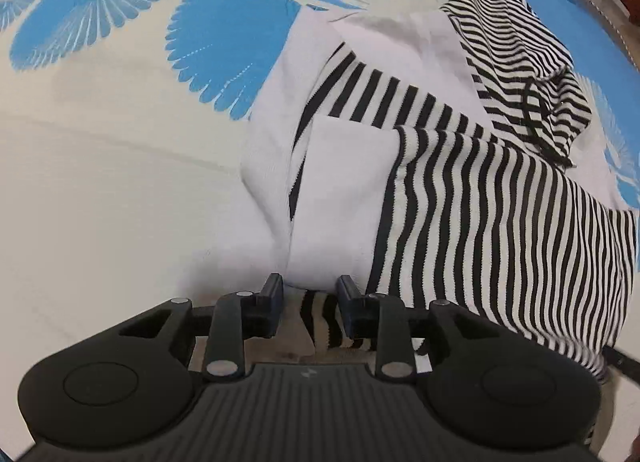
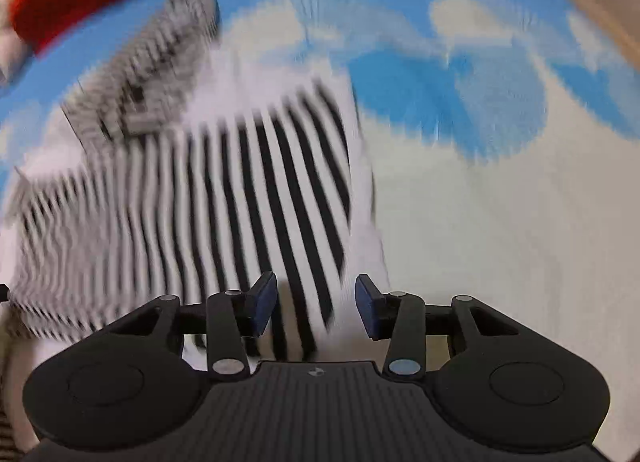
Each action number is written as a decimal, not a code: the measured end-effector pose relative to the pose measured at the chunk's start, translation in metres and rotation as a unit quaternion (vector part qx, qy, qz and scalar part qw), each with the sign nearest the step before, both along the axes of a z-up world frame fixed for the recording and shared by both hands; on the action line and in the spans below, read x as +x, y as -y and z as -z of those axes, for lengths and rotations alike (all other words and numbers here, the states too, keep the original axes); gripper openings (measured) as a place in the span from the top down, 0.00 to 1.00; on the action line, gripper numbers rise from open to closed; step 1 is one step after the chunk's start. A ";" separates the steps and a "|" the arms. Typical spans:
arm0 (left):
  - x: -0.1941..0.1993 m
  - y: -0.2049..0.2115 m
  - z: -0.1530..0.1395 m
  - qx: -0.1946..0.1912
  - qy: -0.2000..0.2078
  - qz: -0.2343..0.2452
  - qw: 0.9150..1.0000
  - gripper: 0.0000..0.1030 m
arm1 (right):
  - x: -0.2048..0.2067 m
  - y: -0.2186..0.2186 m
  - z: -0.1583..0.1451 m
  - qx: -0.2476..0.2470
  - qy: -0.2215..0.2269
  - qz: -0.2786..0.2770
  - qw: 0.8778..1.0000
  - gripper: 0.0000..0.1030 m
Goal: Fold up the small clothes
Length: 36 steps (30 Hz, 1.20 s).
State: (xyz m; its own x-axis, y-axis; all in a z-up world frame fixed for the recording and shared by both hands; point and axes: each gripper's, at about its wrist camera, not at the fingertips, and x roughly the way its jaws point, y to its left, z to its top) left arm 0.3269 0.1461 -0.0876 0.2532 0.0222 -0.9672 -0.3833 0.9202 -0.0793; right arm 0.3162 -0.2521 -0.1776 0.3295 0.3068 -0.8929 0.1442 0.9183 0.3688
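Your left gripper (image 1: pixel 310 302) has its jaws narrowly apart, with a bit of striped cloth between them; I cannot tell if they really pinch it. Your right gripper (image 2: pixel 316 300) stands wide above the hem, holding nothing. The striped hooded garment (image 1: pixel 460 181) lies on the blue and cream bedcover (image 1: pixel 120 161), one part already turned over the white body. I think you keep both grippers at the near edge to lift it for the next fold. The right view is blurred.

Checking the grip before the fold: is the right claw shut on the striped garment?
No: the right claw is open above the striped garment.
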 end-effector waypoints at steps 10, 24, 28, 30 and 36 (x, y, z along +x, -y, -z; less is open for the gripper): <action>0.000 0.027 -0.071 0.101 0.136 0.063 0.984 0.46 | -0.006 -0.001 -0.059 -0.009 0.116 -0.001 0.993 0.56; 0.003 0.063 -0.100 0.180 0.216 0.124 0.952 0.50 | 0.001 0.004 -0.087 0.000 0.153 0.036 0.988 0.75; 0.013 0.074 -0.103 0.169 0.220 0.150 0.949 0.94 | 0.004 0.011 -0.086 -0.008 0.150 0.034 0.988 0.87; 0.025 0.083 -0.103 0.173 0.220 0.169 0.945 0.95 | 0.006 0.014 -0.082 -0.017 0.141 0.027 0.989 0.91; 0.098 0.109 -0.097 0.236 0.236 0.220 0.917 0.94 | 0.007 0.012 -0.062 -0.061 0.104 -0.016 0.993 0.91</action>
State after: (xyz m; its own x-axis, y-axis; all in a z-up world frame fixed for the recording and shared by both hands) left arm 0.4253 0.0376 0.0098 0.7261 0.2042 -0.6566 0.0084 0.9522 0.3054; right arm 0.3232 -0.2645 -0.1159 0.5018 0.2144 -0.8380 0.0468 0.9606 0.2738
